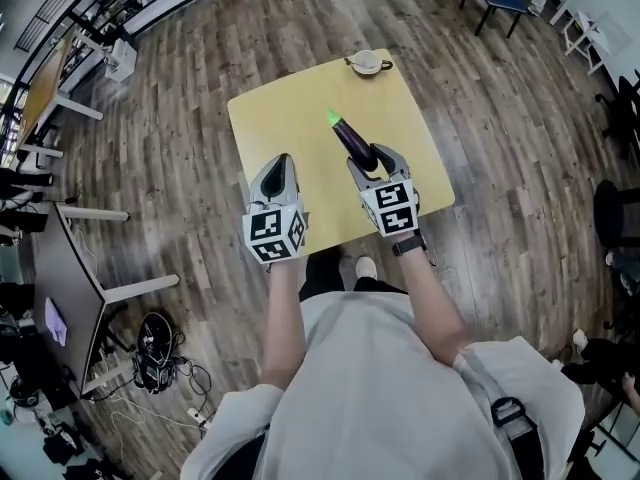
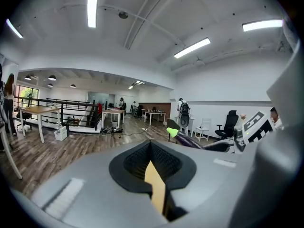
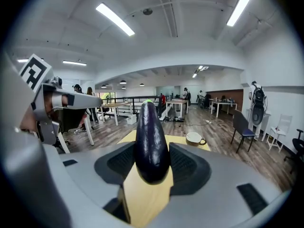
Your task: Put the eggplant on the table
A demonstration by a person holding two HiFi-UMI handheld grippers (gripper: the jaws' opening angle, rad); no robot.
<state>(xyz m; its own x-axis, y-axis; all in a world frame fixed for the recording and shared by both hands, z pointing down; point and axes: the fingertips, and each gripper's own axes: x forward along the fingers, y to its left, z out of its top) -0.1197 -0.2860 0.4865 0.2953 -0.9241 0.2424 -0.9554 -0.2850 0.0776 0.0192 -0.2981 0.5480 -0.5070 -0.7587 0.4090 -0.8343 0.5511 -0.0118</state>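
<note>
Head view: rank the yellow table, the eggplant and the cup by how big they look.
1. yellow table, by far
2. eggplant
3. cup
The eggplant is held above the table, nearer the camera, so its lead over the cup is unsure.

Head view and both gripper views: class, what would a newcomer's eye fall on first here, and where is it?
First, the dark purple eggplant with its bright green tip, clamped in the right gripper over the yellow table. Next, the left gripper beside it, shut and empty, and a cup at the table's far edge.
</note>
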